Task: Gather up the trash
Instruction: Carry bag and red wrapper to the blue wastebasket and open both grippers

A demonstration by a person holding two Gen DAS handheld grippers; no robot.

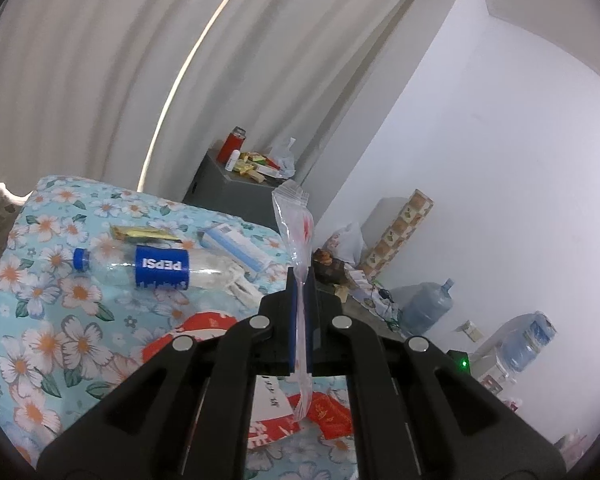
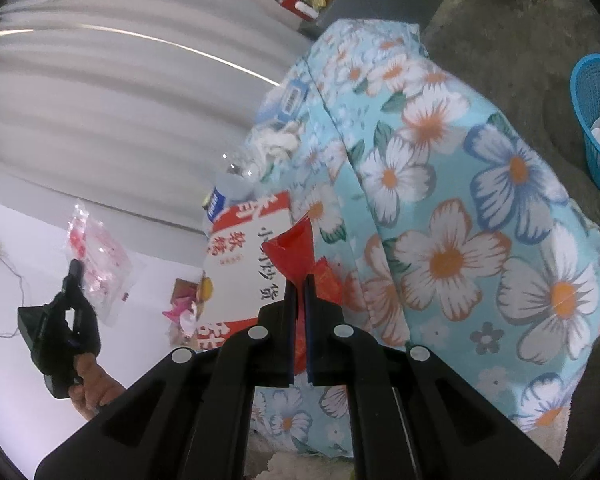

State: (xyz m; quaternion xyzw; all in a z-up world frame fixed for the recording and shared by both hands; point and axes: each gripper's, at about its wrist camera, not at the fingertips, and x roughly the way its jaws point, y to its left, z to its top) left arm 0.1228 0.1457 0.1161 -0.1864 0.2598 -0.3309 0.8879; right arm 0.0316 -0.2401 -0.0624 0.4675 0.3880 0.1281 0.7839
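Both grippers loaded — carry-off step.
Left gripper (image 1: 300, 276) pinches clear zip bag (image 1: 294, 220), right gripper (image 2: 299, 280) red wrapper (image 2: 296, 252) — next: to blue basket (image 2: 592, 92).

Home bedroom: floral bedspread (image 1: 40, 280), curtain (image 1: 100, 60)

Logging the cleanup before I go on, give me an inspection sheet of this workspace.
Surface: floral bedsheet.
Job's things: Pepsi bottle, blue-white box, red-white snack bag lie on it; blue basket stands on the floor, holding trash.
Clutter: grey cabinet crowded with small items.
Grippers: left hand-held gripper shut on clear zip bag; right hand-held gripper shut on red wrapper.
Cables: wires near the water jugs.
Surroundings: curtain, white wall.
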